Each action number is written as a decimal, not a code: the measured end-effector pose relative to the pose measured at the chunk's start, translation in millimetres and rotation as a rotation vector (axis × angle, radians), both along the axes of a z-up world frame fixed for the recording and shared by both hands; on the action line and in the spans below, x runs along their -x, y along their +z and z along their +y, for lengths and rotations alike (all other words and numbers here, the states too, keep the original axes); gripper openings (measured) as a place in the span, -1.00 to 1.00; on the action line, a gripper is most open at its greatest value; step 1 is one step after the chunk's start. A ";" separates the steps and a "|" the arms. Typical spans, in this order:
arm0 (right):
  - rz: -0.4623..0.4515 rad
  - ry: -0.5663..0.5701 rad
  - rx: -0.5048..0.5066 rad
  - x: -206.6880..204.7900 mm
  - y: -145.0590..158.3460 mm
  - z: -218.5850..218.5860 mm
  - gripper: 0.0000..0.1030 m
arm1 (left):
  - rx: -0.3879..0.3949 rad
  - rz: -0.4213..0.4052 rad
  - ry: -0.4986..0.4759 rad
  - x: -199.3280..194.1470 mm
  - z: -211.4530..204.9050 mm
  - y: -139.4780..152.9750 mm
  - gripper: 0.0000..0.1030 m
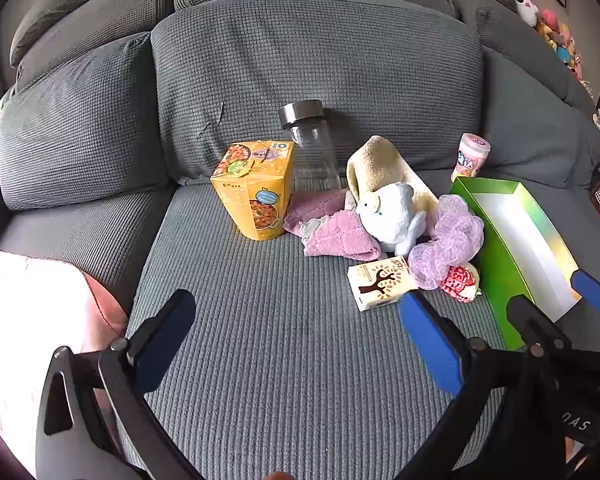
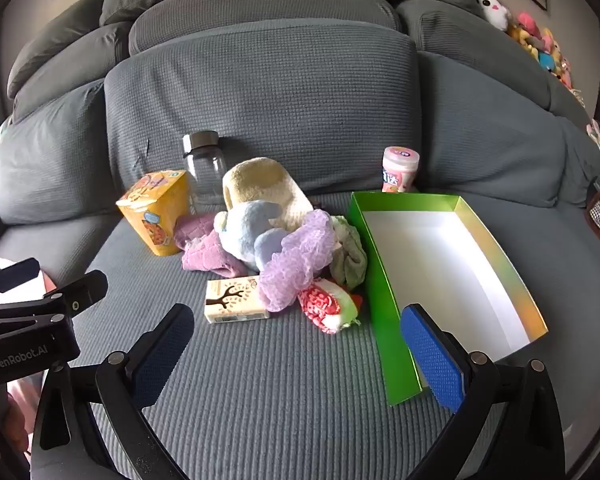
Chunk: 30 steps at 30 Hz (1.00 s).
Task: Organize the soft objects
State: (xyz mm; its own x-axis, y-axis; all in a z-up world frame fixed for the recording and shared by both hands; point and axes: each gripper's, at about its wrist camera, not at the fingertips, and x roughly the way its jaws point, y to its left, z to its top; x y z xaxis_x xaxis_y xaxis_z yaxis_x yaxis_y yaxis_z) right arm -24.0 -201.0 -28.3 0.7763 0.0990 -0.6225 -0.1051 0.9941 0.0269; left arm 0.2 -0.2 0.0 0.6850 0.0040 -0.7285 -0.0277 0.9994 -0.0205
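On the grey sofa (image 2: 300, 380), at twelve o'clock from both released hand-held grippers, left (image 1: 296, 344) and right (image 2: 296, 354), the soft pile (image 2: 276, 236) is lying between a yellow food carton (image 2: 156, 212) and an empty green box (image 2: 384, 292), while "GenRobot.AI" is showing on the left tool at nine o'clock.

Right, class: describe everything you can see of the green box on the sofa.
The green box is a shallow, open-topped rectangular tray, seemingly glossy cardboard. Its outer walls are bright green, the inner walls shade from green to yellow-orange, and the floor is plain white. It is empty and lies flat on the grey sofa seat, right of the pile of soft things. A green cloth lies against its left wall, and a pink canister stands just behind its far end.
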 end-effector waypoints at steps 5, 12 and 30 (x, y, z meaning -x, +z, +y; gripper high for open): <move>-0.001 -0.003 0.005 -0.1 0.8 -0.1 1.00 | 0.005 0.002 -0.005 -1.0 -2.8 0.5 0.98; 0.000 -0.002 0.004 1.4 -3.2 3.3 1.00 | 0.029 0.021 -0.001 -7.6 -6.8 -5.8 0.98; -0.009 0.014 0.000 1.6 -3.3 1.1 1.00 | 0.011 -0.010 -0.004 2.9 -3.0 -1.0 0.98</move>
State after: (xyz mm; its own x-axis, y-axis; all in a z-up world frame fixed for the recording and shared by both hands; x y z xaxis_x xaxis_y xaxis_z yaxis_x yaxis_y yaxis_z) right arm -25.6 -199.9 -31.5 0.7803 0.1098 -0.6157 -0.1192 0.9925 0.0260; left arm -2.7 -3.1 -1.1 0.6925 -0.0070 -0.7214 -0.0234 0.9992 -0.0321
